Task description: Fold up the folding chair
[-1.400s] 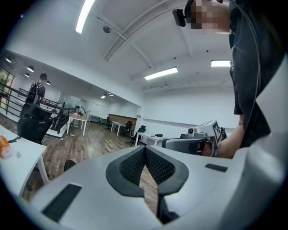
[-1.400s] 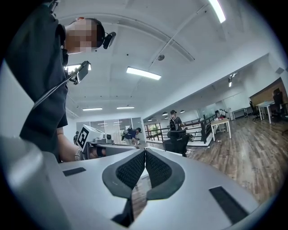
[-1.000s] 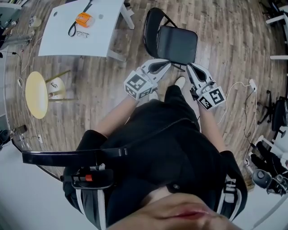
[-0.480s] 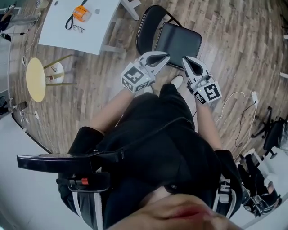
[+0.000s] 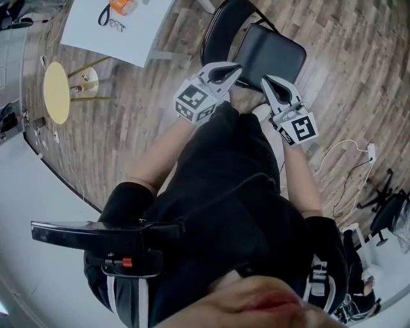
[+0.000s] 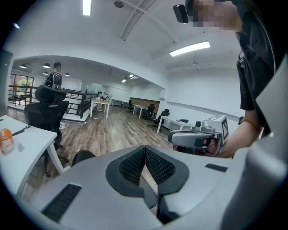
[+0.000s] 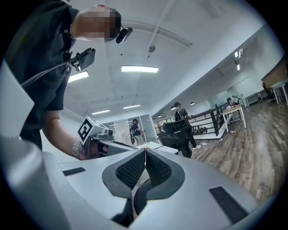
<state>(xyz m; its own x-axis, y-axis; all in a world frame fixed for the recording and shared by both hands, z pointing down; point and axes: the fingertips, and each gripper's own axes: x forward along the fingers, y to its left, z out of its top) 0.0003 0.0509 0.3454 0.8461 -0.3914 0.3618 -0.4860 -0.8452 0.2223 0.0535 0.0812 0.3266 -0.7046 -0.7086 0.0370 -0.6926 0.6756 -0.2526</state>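
Note:
A black folding chair (image 5: 272, 54) stands unfolded on the wood floor, seat flat, its rounded backrest (image 5: 219, 32) on the far side. My left gripper (image 5: 237, 66) is shut and empty, with its tip at the seat's near left corner. My right gripper (image 5: 265, 79) is also shut and empty, just before the seat's near edge. Whether either one touches the chair I cannot tell. In the left gripper view the closed jaws (image 6: 145, 148) point past the right gripper (image 6: 198, 137). In the right gripper view the closed jaws (image 7: 145, 151) point past the left gripper (image 7: 96, 134).
A white table (image 5: 128, 35) with an orange object (image 5: 123, 5) and glasses stands at the upper left. A round yellow stool (image 5: 56, 91) is left of me. A white cable (image 5: 343, 154) and an office chair base (image 5: 384, 205) lie to the right. People stand far off.
Both grippers have come lower and nearer to the chair seat. The person has stepped closer, so the chair sits nearer in the head view. Both stay shut.

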